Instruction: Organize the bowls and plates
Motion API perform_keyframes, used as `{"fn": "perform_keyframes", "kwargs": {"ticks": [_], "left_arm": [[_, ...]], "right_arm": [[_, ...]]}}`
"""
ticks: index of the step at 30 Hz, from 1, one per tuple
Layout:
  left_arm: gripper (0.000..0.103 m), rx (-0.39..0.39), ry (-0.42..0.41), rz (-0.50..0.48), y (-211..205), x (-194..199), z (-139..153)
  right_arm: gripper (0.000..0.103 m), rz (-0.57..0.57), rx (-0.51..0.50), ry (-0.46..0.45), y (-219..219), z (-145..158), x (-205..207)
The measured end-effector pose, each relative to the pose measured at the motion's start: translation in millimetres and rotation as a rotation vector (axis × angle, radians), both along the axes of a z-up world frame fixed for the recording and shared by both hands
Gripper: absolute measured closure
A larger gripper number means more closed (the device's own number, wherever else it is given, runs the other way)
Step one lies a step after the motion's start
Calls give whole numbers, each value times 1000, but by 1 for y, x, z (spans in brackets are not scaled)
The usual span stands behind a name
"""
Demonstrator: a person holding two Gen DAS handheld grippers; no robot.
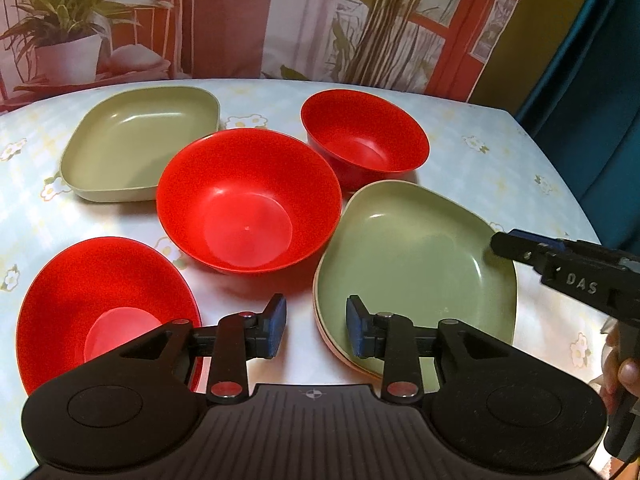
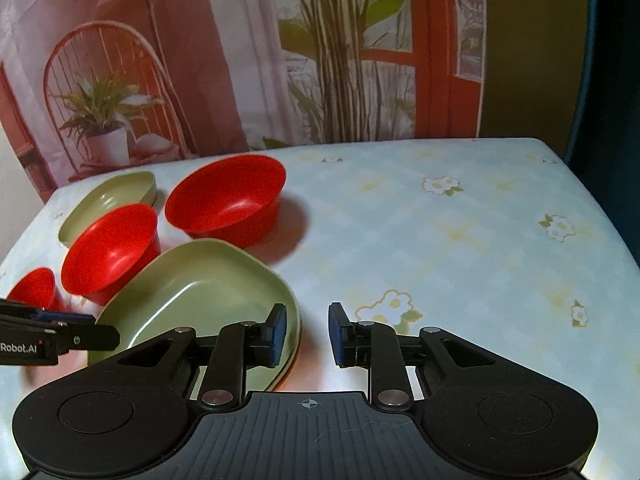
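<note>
Three red bowls stand on the flowered tablecloth: one in the middle (image 1: 248, 200), one behind it (image 1: 364, 136) and one at the near left (image 1: 100, 308). A single green plate (image 1: 140, 140) lies at the back left. A nearer green plate (image 1: 408, 260) tops a stack with pale and orange rims under it. My left gripper (image 1: 316, 328) is open, its fingers either side of the stack's left rim without pressing it. My right gripper (image 2: 308, 332) is open at the same plate's (image 2: 200, 296) right rim. Each gripper shows in the other's view, the right (image 1: 500, 242) and the left (image 2: 108, 334).
A hand (image 1: 624, 372) holds the right gripper's handle at the frame's edge. The tablecloth (image 2: 440, 240) stretches bare to the right of the dishes as far as the table's right edge. A printed backdrop with plants hangs behind the table.
</note>
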State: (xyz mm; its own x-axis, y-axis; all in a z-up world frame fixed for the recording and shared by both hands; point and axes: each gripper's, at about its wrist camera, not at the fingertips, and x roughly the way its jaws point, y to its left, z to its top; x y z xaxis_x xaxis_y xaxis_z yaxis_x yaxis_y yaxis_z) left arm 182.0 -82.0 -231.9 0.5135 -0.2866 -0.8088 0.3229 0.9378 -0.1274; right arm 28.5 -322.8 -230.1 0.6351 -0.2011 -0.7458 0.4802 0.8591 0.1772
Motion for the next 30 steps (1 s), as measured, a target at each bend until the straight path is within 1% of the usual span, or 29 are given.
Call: {"fn": "perform_keyframes", "kwargs": {"ticks": [1, 6, 12, 17, 18, 19, 22, 30], "left_arm": [[69, 0, 0, 1, 0, 0, 0], [69, 3, -4, -6, -3, -1, -1], [69, 14, -5, 4, -3, -2, -2], [69, 12, -14, -1, -3, -5, 3], [69, 10, -18, -4, -3, -6, 5], [69, 9, -22, -8, -4, -7, 7], [69, 6, -37, -15, -3, -9, 14], [69, -15, -109, -30, 5, -14, 45]], "right_arm": [[87, -3, 0, -8, -1, 1, -1], [96, 10, 8, -24, -1, 2, -3], [100, 18, 22, -15, 1, -4, 1], [100, 11, 29, -10, 1, -4, 0], [99, 9, 23, -5, 2, -3, 0], [95, 7, 15, -5, 4, -1, 0], [90, -1, 7, -19, 5, 6, -2], [89, -10, -7, -68, 6, 34, -2]]}}
